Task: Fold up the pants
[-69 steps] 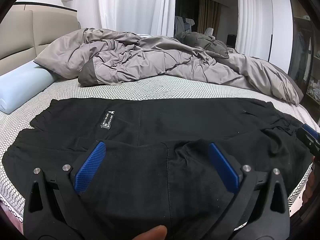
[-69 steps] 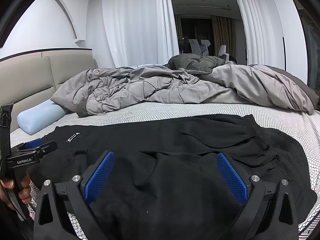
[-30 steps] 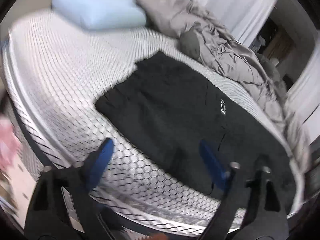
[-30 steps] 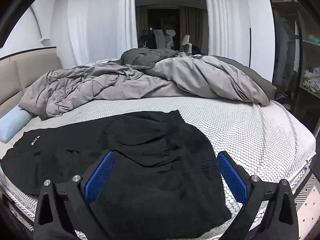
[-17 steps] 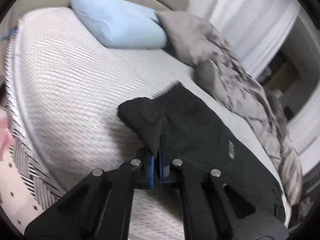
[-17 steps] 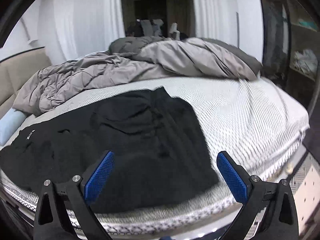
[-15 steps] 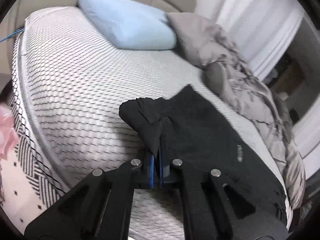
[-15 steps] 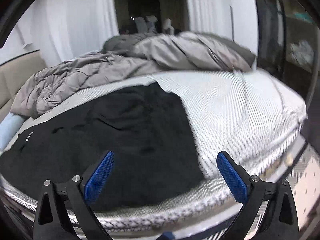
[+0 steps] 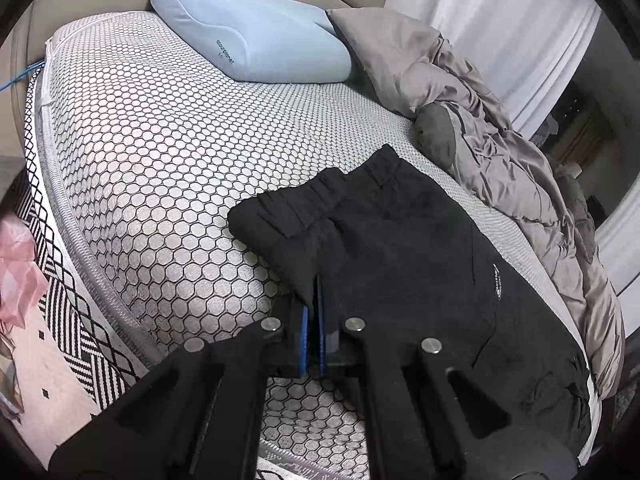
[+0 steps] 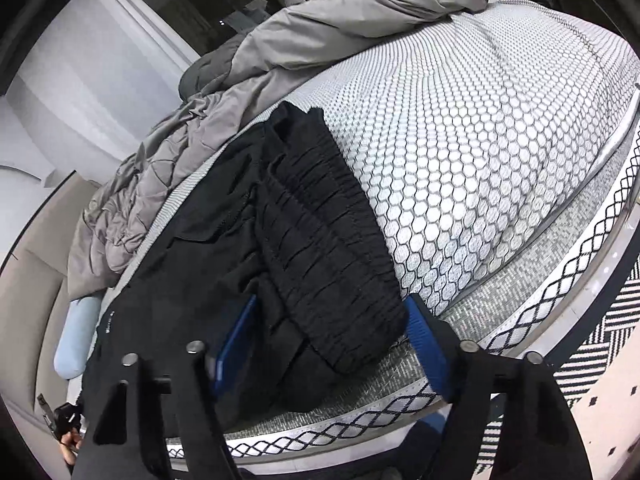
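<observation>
Black pants (image 9: 400, 248) lie folded lengthwise along the near side of the mattress. In the left wrist view my left gripper (image 9: 314, 312) is shut on the near edge of the cuff end, blue pads pressed together with black cloth between them. In the right wrist view the gathered elastic waistband (image 10: 328, 240) of the pants (image 10: 192, 288) runs toward me. My right gripper (image 10: 332, 340) straddles the waistband's near corner at the mattress edge. Its jaws are closing, the cloth lies between the blue pads, and no squeeze on it shows.
A light blue pillow (image 9: 248, 36) lies by the headboard. A rumpled grey duvet (image 9: 500, 152) fills the far side of the honeycomb-patterned mattress (image 9: 140, 152). A black-and-white rug (image 10: 600, 360) covers the floor below the bed edge. Something pink (image 9: 16, 276) lies at the floor's left.
My left gripper swung to the cuff end, shut on its edge and stays shut there. My right gripper dropped and rolled toward the waistband corner, and its jaws have narrowed around it.
</observation>
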### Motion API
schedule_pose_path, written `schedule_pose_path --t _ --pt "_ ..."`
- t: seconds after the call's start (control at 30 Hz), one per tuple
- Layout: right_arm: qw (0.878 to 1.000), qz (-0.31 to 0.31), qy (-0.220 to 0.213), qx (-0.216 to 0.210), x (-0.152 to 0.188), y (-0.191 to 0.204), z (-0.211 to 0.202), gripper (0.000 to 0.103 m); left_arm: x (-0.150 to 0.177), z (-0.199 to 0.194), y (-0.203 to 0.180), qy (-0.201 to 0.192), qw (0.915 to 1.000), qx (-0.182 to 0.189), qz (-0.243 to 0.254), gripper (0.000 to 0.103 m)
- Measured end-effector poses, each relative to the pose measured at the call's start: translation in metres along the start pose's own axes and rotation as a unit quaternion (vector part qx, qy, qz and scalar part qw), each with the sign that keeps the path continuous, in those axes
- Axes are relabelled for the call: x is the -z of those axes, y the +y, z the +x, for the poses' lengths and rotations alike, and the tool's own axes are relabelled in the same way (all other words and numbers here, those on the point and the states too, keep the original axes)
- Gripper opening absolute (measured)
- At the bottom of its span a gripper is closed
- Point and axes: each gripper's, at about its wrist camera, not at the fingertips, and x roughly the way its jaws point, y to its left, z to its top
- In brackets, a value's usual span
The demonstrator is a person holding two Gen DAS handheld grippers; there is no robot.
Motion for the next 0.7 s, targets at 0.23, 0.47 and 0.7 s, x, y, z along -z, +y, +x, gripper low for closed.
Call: schedule_pose_path --t 0.23,0.47,0.7 --pt "0.998 0.041 -0.001 -0.048 0.017 -0.025 -0.006 0.076 0.002 -0.001 0.002 0.005 1.0000 -0.002 -0.006 0.001" --pt "0.992 0.071 -0.011 -0.106 0.033 -0.031 0.000 0.069 0.001 0.001 -0.003 0.010 0.9999 -0.004 -0.006 0.001" --pt "0.987 0.056 -0.078 -0.129 0.015 -0.020 -0.022 0.065 -0.003 0.005 -0.002 0.014 0.9998 -0.003 -0.013 0.001"
